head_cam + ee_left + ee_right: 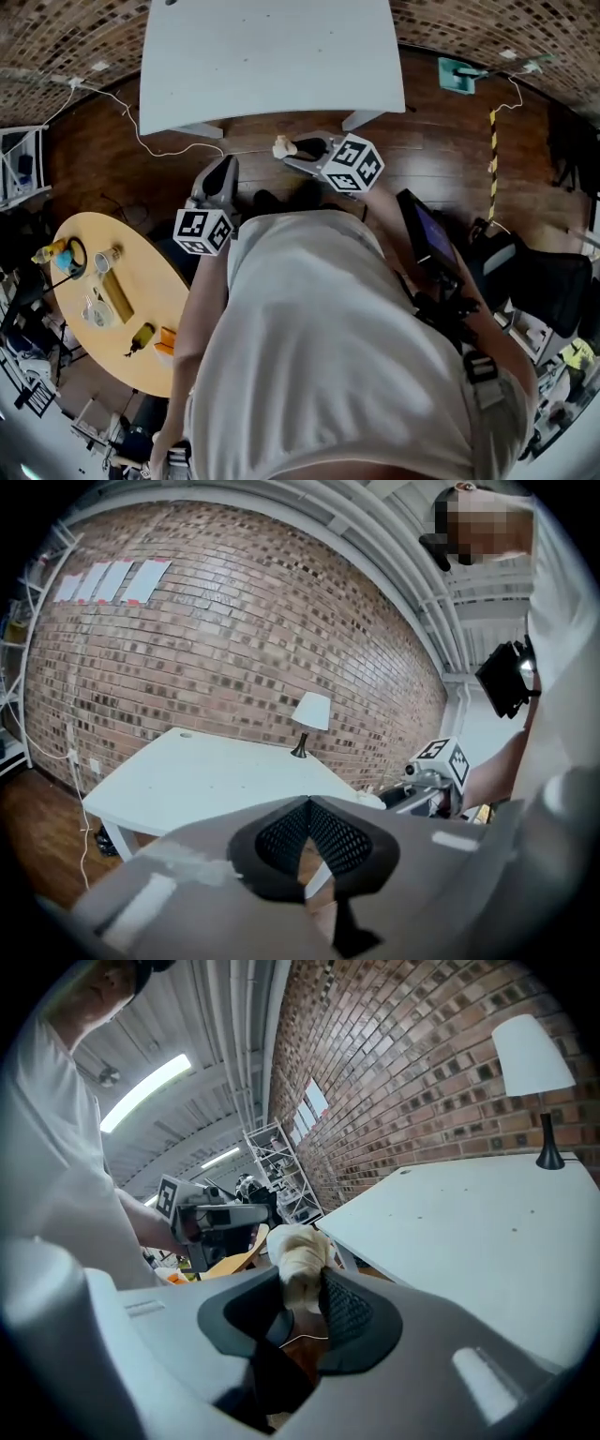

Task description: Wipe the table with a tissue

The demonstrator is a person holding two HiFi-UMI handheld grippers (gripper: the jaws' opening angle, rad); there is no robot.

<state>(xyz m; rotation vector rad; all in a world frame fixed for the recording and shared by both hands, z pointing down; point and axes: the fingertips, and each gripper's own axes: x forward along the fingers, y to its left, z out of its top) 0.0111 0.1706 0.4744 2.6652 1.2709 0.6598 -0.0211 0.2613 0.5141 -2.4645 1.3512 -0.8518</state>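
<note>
The white table (272, 56) stands ahead on the wooden floor, its top bare in the head view. My right gripper (292, 147) hangs short of the table's near edge, shut on a crumpled cream tissue (283, 146). In the right gripper view the tissue (298, 1255) sticks up from between the dark pads, with the table (469, 1232) to the right. My left gripper (225, 161) is to the left and nearer to me, over the floor. In the left gripper view its jaws meet at the tips (307, 803) with nothing between them, and the table (206, 780) lies beyond.
A white lamp (309, 714) stands at the table's far edge by the brick wall. A round yellow table (112, 300) with bottles and small items is at my left. A white cable (141, 131) runs over the floor. Shelving (281, 1176) stands by the wall.
</note>
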